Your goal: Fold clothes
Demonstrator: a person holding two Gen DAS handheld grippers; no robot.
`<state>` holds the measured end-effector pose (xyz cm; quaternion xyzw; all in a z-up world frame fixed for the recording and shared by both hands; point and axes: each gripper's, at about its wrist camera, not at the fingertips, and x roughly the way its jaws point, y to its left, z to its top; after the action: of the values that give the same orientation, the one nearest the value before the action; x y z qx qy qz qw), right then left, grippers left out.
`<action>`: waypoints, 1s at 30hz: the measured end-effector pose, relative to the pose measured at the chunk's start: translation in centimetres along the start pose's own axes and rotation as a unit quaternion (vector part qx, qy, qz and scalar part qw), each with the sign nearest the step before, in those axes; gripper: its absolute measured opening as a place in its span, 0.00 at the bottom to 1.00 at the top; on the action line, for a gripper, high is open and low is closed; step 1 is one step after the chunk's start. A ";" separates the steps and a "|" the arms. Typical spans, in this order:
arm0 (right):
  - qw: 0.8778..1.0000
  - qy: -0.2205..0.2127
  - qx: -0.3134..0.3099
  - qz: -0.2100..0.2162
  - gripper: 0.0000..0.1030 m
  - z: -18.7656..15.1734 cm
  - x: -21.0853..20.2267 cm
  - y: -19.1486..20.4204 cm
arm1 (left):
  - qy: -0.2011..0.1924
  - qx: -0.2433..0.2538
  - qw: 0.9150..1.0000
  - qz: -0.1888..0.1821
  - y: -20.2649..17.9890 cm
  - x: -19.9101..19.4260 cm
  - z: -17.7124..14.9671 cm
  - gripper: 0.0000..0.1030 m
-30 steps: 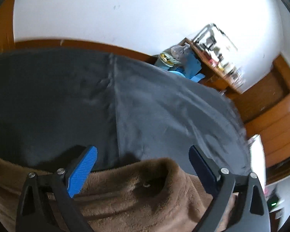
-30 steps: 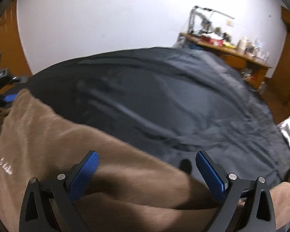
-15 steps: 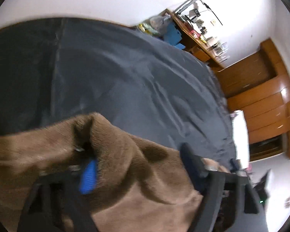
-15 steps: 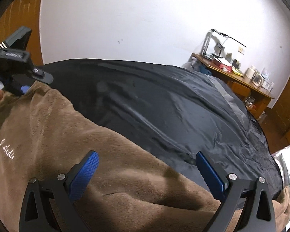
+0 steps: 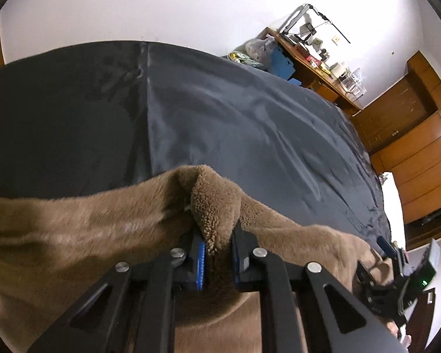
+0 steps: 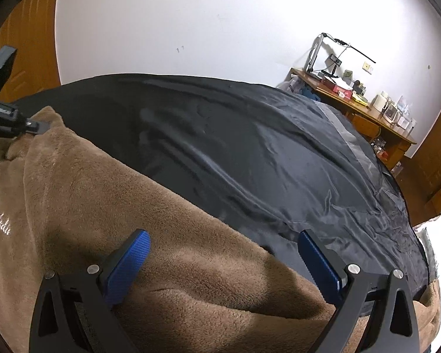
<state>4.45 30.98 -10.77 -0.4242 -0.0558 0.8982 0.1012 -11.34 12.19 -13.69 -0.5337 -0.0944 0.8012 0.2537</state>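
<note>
the brown fleece garment (image 5: 73, 229) lies on the dark sheet (image 5: 250, 135) of the bed, at its near edge. the left gripper (image 5: 217, 253) is closing its fingers on a raised fold of the fleece, pads against it. the right gripper (image 6: 223, 261) hovers over the fleece with fingers spread wide, pinching nothing.

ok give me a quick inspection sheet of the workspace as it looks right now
surface: dark bedsheet, wrinkled, bare beyond the garment
job's things: brown fleece garment spread along the near edge, pale stitched lettering on it, one corner bunched up
clutter: nothing seen on the sheet
grippers: left gripper closing, its pads pressing a fold of the fleece corner; right gripper open, jaws wide over the fleece edge, nothing pinched
cables: nothing seen on the sheet; thin cords by the desk lamp
surroundings: white wall, wooden desk crowded with small items, wooden cabinets
</note>
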 end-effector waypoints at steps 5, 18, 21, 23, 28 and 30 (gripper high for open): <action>1.000 0.005 -0.001 -0.001 0.99 0.1 0.2 0.1 | -0.004 0.020 1.000 0.022 -1.3 1.2 1.4 0.18; 0.999 0.019 0.021 -0.039 0.99 0.0 1.1 -2.7 | -0.033 0.046 0.997 0.043 1.4 -5.1 0.3 0.77; 0.999 0.021 0.026 -0.037 0.99 0.0 1.2 -3.0 | -0.060 0.054 0.994 0.070 2.8 -8.3 -0.8 0.77; 0.999 0.019 0.022 -0.042 0.99 0.0 1.1 -2.8 | -0.065 0.056 0.992 0.090 4.1 -10.1 -2.0 0.77; 0.999 0.020 0.025 -0.036 0.99 0.0 1.1 -3.2 | -0.077 0.024 0.979 0.189 8.5 -12.0 -4.8 0.77; 0.999 0.020 0.024 -0.038 0.99 0.0 1.1 -3.1 | -0.066 -0.005 0.972 0.225 10.4 -11.3 -5.2 0.77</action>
<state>4.20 34.27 -10.99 -0.4368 -0.0482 0.8862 0.1464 -6.46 -3.02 -11.09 -0.4886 0.0082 0.8706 0.0574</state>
